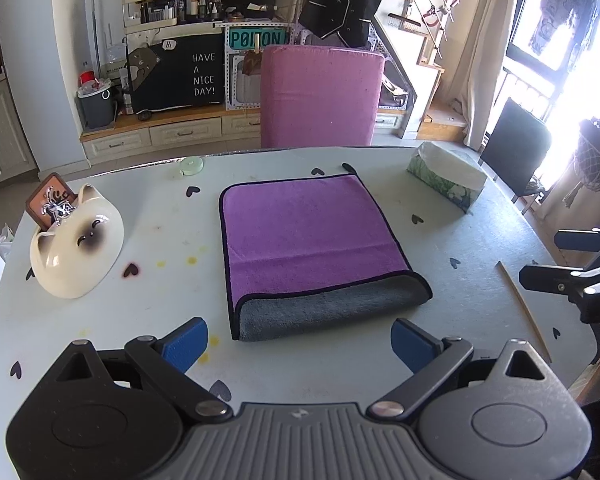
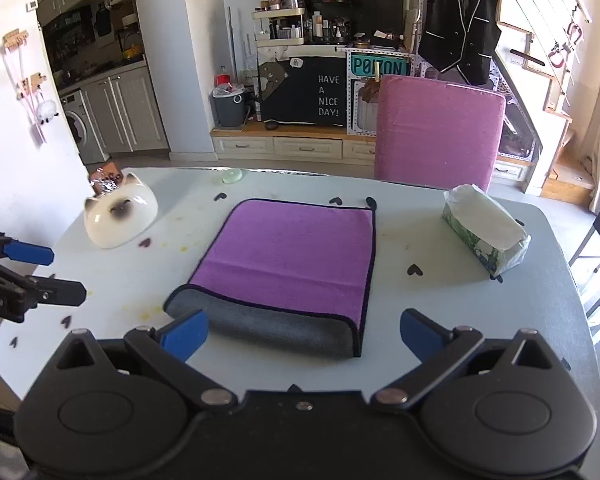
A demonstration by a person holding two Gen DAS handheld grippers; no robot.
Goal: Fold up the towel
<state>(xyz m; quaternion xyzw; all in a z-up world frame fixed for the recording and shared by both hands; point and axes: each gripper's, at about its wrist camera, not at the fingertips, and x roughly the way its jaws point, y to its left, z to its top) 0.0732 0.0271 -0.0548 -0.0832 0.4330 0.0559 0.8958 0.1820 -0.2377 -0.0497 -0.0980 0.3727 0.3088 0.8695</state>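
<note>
A purple towel with a grey underside and dark trim lies folded flat on the white table; its near fold shows the grey side. It also shows in the right wrist view. My left gripper is open and empty, just short of the towel's near edge. My right gripper is open and empty, also at the near edge, with its left fingertip over the towel's near left corner. Each gripper shows at the edge of the other's view, the right one and the left one.
A ceramic cat-face holder stands at the left. A tissue box sits at the far right. A wooden stick lies at the right. A small green round lid lies near the far edge. A pink chair stands behind the table.
</note>
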